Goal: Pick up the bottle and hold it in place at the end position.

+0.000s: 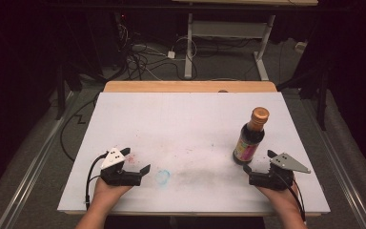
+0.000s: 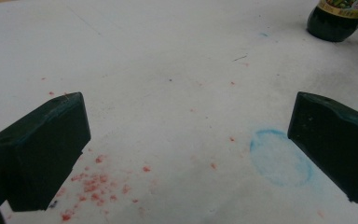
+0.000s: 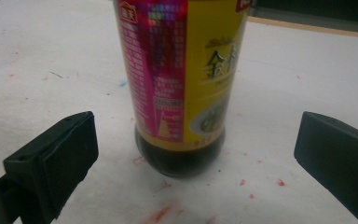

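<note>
On the table: a white board [image 1: 181, 129] covers most of the wooden top, stained with red specks and a faint blue ring [image 1: 162, 177].
Bottle: a dark sauce bottle [image 1: 249, 138] with a gold cap stands upright on the board's right half, its long axis vertical, the pink and yellow label facing the person.
Key relation: the bottle stands just ahead of the right gripper [image 1: 257, 172] and slightly toward the board's middle; in the right gripper view it sits between the two jaw lines but beyond their tips, untouched.
Nearer hand: the right, by far; the left gripper [image 1: 136, 162] rests well apart across the board.
Right gripper: jaws spread wide, empty, held low and level, pointing at the bottle's base.
Left gripper: jaws spread wide, empty, low over the stains near the blue ring.
</note>
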Demonstrator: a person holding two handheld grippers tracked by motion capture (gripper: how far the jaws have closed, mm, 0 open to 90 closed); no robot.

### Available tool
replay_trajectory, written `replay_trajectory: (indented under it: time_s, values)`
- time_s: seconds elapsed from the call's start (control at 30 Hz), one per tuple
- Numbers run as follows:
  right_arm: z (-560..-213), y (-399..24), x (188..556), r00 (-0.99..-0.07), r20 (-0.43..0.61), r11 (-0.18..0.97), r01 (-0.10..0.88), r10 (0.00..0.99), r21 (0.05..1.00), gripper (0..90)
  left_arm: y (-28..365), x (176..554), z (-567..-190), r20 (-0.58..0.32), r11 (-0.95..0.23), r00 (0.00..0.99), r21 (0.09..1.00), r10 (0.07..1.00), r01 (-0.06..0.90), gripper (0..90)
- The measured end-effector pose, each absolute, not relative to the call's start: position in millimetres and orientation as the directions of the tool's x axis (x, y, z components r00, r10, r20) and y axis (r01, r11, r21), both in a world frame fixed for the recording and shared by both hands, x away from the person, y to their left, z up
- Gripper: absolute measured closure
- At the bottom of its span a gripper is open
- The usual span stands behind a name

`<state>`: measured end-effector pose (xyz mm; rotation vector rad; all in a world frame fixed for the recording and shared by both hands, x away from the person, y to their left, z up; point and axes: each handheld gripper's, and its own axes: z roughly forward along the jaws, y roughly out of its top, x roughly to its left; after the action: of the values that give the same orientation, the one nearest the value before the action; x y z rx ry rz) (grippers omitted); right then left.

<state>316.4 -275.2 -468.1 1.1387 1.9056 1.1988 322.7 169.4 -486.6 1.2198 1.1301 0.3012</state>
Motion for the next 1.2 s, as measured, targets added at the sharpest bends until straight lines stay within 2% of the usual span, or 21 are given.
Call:
replay_trajectory:
  time_s: [0.87, 1.2]
  values:
    - [-455, -269, 326, -0.476, -0.015, 0.190, 0.321, 0.879, 0.928, 2.0, 171, 322, -487, -0.513, 0.375, 0.472, 0.855, 0.717, 0.359, 0.0]
    - [-449, -265, 338, -0.476, -0.011, 0.184, 0.318, 0.879, 0.930, 6.6, 171, 319, -484, -0.525, 0.378, 0.490, 0.848, 0.696, 0.373, 0.0]
